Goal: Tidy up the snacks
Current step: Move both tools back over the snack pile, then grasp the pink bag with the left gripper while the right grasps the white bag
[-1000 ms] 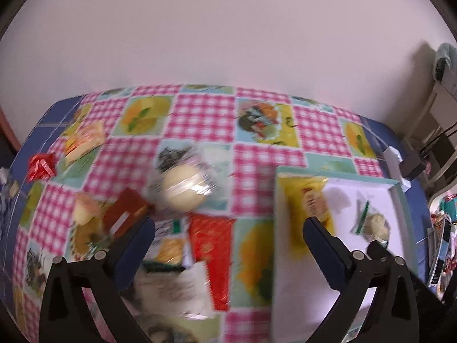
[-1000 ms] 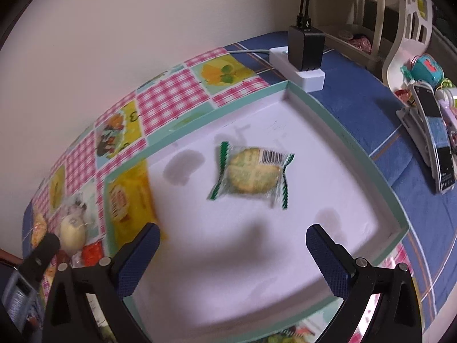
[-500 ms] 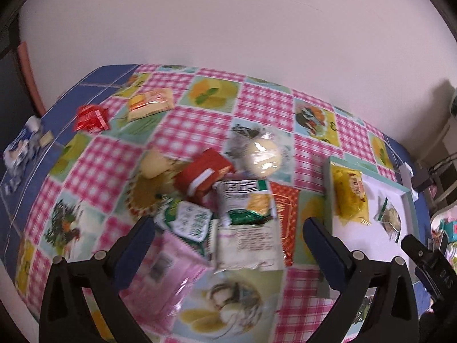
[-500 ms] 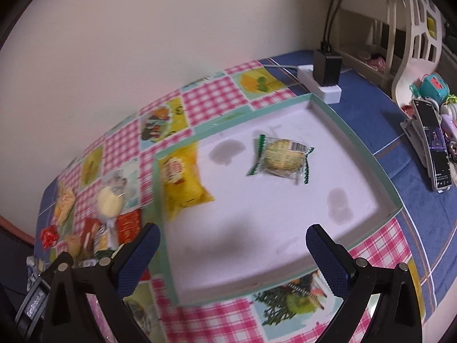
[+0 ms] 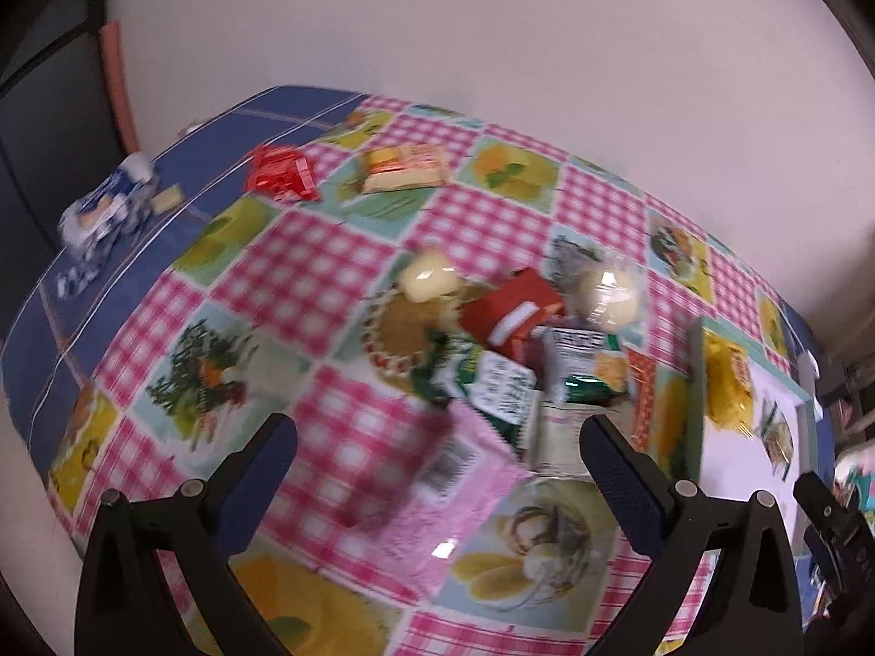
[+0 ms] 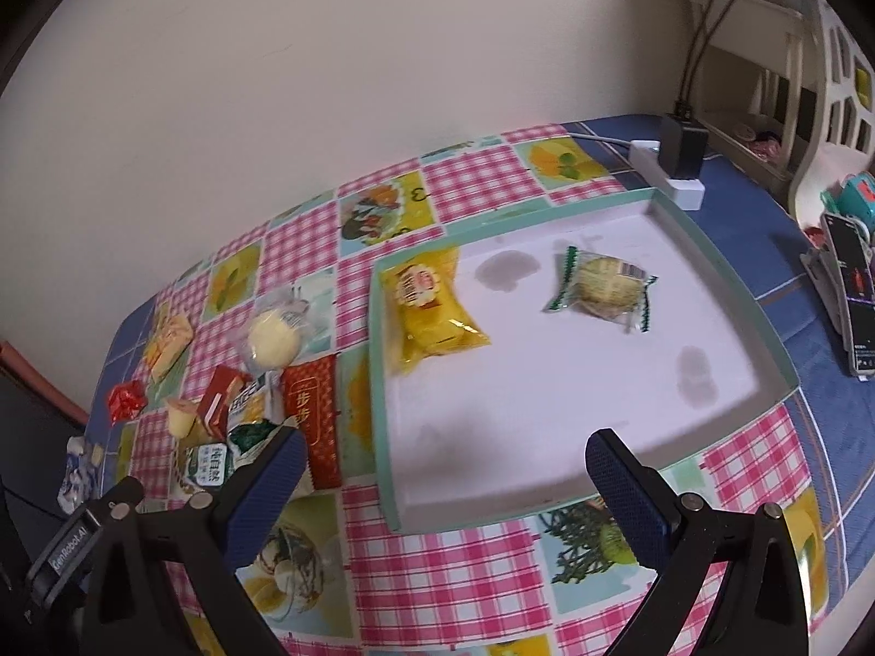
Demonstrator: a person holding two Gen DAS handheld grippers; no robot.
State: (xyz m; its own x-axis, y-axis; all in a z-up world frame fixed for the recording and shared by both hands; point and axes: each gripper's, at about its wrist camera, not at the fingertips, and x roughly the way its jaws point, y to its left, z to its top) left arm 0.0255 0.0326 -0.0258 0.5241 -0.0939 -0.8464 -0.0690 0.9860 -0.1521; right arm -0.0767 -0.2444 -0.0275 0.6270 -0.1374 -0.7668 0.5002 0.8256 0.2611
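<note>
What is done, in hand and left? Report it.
Done: the yellow packet and the green-edged biscuit packet lie in the tray. In hand: nothing; the left gripper and right gripper are both open and empty. Left: the snack pile, red candy and orange wafer packet on the tablecloth.

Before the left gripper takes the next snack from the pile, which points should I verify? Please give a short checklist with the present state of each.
1. Left gripper open and empty: ok.
2. Right gripper open and empty: ok.
3. Tray has free room beside the yellow packet and the green-edged biscuit: ok.
4. Pink packet lies between the left fingers: ok.
5. Which pile snacks overlap it: cannot tell, blurred.
</note>
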